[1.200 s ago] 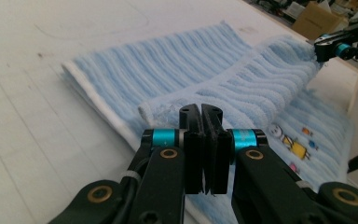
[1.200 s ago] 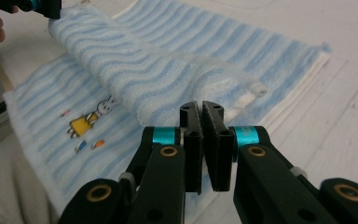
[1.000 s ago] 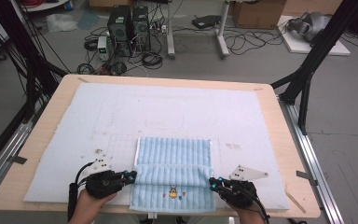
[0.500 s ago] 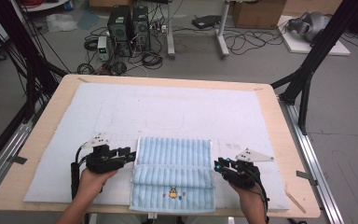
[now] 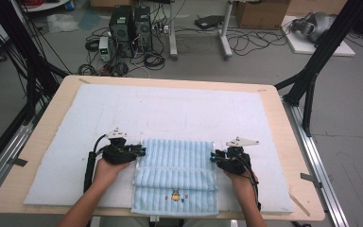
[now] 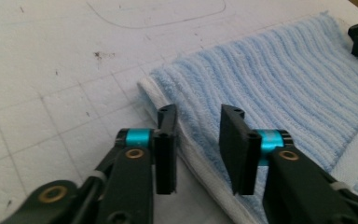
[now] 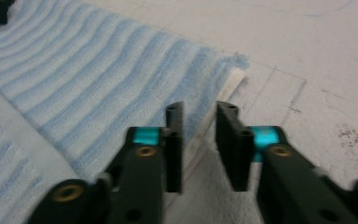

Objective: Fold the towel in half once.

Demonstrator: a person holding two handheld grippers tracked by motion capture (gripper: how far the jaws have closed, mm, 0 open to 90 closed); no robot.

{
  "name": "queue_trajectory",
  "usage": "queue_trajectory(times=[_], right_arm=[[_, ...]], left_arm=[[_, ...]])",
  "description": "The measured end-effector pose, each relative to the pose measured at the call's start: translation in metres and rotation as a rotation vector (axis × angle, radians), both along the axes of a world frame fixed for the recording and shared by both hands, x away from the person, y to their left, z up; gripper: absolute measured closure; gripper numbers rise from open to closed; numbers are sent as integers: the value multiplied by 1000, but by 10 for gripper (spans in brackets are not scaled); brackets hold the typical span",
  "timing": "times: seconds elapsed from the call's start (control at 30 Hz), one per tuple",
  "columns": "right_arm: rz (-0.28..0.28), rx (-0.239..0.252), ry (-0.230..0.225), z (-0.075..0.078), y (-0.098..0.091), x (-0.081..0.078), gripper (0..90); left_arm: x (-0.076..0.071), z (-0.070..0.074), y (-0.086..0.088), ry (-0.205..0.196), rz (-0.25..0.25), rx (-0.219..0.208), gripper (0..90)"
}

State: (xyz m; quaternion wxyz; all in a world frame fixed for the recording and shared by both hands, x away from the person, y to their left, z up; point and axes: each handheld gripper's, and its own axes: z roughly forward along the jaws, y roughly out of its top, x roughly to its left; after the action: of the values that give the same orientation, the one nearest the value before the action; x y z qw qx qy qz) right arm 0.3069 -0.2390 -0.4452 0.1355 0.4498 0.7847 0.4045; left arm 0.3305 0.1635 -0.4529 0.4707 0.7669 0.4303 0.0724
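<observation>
A wooden table (image 5: pixel 283 142) carries a white foam mat (image 5: pixel 170 111) that covers nearly all of its top, leaving a bare wood rim around it. On the mat a folded blue striped towel (image 5: pixel 177 163) lies flat between the two tongs, the left gripper (image 5: pixel 142 152) just off its left edge and the right gripper (image 5: pixel 212 156) just off its right edge. Beyond the tongs the mat bears faint pen lines and dark specks.

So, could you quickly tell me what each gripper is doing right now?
Left gripper: open, jaws just closing, over the towel edge.
Right gripper: open, jaws just closing, holding nothing.
</observation>
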Motion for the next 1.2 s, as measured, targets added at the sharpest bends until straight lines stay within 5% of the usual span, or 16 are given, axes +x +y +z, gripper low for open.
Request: queue_trajectory(times=[0.07,0.37,0.47,0.53,0.6,0.7,0.8,0.87,0.97,1.03,1.1,1.2], right_arm=[[23,-12,-18,1,1,-1,874],[10,2,-62,9,-2,14,879],[-3,1,-54,7,-2,22,878],[-3,-10,-50,5,-1,25,852],[-19,-4,-45,4,-2,25,723],[-64,37,-52,4,-7,28,610],[-57,15,-29,0,-3,32,556],[-46,-29,-17,-4,3,34,562],[-39,-45,-21,-5,5,35,729],[0,-30,-12,-5,7,35,851],[12,-56,-22,-3,10,36,861],[-8,-27,-24,-2,7,43,862]], left_arm=[[-1,1,-2,-23,-28,19,851],[19,12,-3,-75,2,-7,865],[24,10,-4,-43,18,3,862],[23,9,-4,-45,38,27,791],[25,9,-2,-54,77,43,604],[28,6,0,-28,100,26,514],[30,0,-6,-20,78,60,513],[30,1,-8,-33,77,76,542],[29,1,-12,-44,22,103,832],[31,2,-15,-54,17,116,860],[36,1,-13,-50,49,82,862],[45,2,-10,-18,66,53,863]])
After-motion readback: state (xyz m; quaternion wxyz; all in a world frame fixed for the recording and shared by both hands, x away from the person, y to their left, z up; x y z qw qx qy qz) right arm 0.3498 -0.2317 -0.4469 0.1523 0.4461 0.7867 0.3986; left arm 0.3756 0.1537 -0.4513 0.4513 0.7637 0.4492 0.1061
